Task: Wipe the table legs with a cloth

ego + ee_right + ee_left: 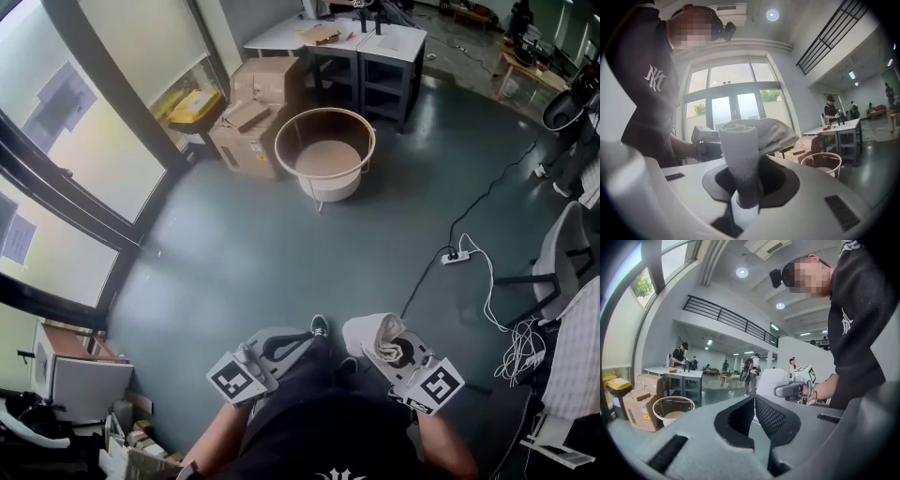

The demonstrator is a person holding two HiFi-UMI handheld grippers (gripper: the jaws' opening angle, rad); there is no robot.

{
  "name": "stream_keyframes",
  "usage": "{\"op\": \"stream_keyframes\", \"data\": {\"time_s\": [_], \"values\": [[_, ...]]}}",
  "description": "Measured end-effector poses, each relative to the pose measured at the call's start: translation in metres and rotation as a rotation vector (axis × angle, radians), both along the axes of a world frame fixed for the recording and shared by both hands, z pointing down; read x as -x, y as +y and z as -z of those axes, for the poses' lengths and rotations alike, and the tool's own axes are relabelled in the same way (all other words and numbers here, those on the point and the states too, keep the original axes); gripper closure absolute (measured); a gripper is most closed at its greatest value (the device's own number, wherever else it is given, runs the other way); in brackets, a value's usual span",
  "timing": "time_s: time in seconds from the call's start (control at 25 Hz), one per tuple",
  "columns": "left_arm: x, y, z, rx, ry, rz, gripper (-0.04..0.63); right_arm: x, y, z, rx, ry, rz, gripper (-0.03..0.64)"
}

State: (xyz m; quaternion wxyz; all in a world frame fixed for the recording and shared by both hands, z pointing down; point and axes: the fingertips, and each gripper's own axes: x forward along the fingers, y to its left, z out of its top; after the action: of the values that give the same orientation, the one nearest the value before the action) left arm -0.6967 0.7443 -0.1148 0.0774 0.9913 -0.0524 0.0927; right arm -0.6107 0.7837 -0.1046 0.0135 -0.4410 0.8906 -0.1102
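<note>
Head view with both gripper views, near to far. Nearest the camera, the person's two forearms hold the grippers just above the legs, close side by side. The left gripper has its jaws drawn together with nothing between them, as the left gripper view shows. The right gripper is clamped on a white cloth. In the right gripper view, the cloth stands up from the jaws as a loose roll, its top flopped over to one side. A dark shoe shows between the grippers on the grey-green floor. Farther out to the right, a white power strip lies on the floor with black and white cables running from it. Well ahead of the grippers stands a round table with a high wooden rim on thin white legs; neither gripper nor the cloth is near it. It also appears low in the left gripper view and the right gripper view. Cardboard boxes stand just beside it on the window side, with a yellow bin beyond them. Farthest back are white work tables, one tabletop carrying brown cardboard.
</note>
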Motion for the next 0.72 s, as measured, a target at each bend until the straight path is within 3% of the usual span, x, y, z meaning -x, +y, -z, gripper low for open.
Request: {"op": "stream_keyframes", "data": {"time_s": [0.32,0.72], "values": [[-0.037,-0.047,-0.002,0.003,0.043,-0.055,0.589,-0.022,-0.016,-0.010,0.058,0.004,-0.048,0.541],[-0.055,-0.129,-0.009,0.017,0.057,-0.083,0.589,-0.051,-0.110,-0.003,0.065,0.071,-0.137,0.541]]}}
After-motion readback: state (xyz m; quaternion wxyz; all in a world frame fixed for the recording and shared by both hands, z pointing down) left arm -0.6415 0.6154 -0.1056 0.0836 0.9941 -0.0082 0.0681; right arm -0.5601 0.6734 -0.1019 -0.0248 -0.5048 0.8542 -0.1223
